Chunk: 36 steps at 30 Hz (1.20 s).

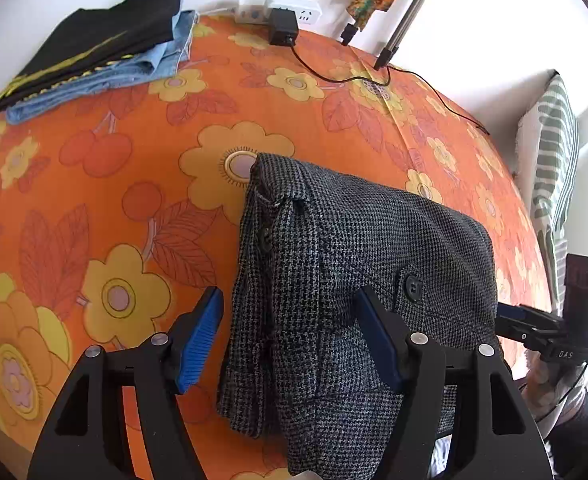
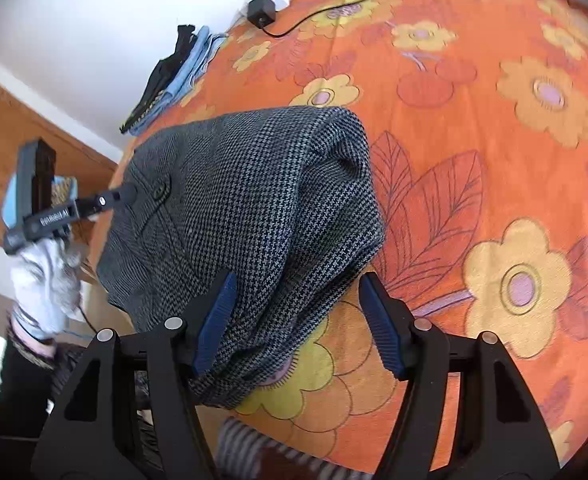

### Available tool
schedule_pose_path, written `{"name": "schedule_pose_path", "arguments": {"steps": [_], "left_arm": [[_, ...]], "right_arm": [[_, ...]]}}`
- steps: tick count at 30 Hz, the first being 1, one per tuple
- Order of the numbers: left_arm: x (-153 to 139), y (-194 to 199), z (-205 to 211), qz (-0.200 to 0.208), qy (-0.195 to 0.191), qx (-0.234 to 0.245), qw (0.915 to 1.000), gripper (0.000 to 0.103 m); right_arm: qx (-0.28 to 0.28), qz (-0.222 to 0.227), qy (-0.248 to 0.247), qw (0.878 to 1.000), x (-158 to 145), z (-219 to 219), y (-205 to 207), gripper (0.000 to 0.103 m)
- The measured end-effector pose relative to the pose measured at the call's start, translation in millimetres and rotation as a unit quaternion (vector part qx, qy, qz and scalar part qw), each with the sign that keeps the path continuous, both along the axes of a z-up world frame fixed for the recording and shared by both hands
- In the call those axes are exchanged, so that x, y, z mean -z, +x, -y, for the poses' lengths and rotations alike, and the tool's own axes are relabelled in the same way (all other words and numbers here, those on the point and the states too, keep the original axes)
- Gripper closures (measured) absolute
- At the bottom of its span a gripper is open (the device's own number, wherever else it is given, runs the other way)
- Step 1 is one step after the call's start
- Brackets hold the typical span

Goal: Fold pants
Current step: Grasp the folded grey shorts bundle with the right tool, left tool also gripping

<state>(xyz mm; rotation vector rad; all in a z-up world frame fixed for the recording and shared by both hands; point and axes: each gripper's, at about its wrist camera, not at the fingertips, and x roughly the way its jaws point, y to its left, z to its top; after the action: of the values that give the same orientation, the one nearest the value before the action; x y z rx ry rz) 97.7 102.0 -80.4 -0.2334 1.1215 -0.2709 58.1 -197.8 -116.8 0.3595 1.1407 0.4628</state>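
I saw the folded pants (image 1: 358, 280) between both gaping claws — left (image 1: 290, 340), right (image 2: 298, 324) — gripping nothing; folded clothes (image 1: 94, 48) lay well beyond.

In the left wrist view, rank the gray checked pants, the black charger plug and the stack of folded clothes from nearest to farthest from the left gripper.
From the left gripper:
1. Gray checked pants, between its fingers.
2. Stack of folded clothes, far left by the wall.
3. Black charger plug, at the far edge; close to the stack in rank.

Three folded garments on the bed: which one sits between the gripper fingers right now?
The grey houndstooth pants, alone near the bed's front edge. The black garment and light-blue jeans are stacked by the wall.
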Motion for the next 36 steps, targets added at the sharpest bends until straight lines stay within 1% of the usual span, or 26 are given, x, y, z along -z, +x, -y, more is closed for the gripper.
{"name": "schedule_pose_path", "arguments": {"steps": [6,8,9,13,18,24,29,36], "left_arm": [[5.9,0.6,-4.1,-0.011,-0.024,-0.01,0.9996,0.035],[8.5,1.6,-5.6,-0.017,-0.032,-0.013,0.9993,0.035],[9.7,1.8,-6.0,-0.019,-0.036,-0.014,0.9991,0.035],[13.5,3.3,-5.7,-0.026,-0.043,-0.017,0.9986,0.035],[13.4,3.0,-1.4,-0.022,-0.027,-0.015,0.9993,0.035],[14.0,-0.7,4.8,-0.012,0.003,-0.017,0.9998,0.035],[18.5,-2.8,6.9,-0.014,0.01,-0.025,0.9995,0.035],[17.3,-2.5,13.0,-0.011,0.025,-0.016,0.9995,0.035]], "right_arm": [[0.016,-0.026,0.049,0.998,7.1,1.7,3.6,0.03],[0.021,-0.03,0.065,0.997,7.5,2.2,4.3,0.023],[0.022,-0.031,0.068,0.997,7.4,1.8,4.5,0.023],[0.021,-0.026,0.065,0.997,6.4,-2.2,5.3,0.021],[0.015,-0.018,0.053,0.998,4.2,-5.2,5.8,0.021],[0.022,-0.011,0.04,0.999,3.0,-3.5,2.9,0.021],[0.018,0.011,0.009,1.0,1.6,-12.3,1.5,0.021],[0.015,0.023,0.0,1.0,1.1,-16.1,4.2,0.021]]}}
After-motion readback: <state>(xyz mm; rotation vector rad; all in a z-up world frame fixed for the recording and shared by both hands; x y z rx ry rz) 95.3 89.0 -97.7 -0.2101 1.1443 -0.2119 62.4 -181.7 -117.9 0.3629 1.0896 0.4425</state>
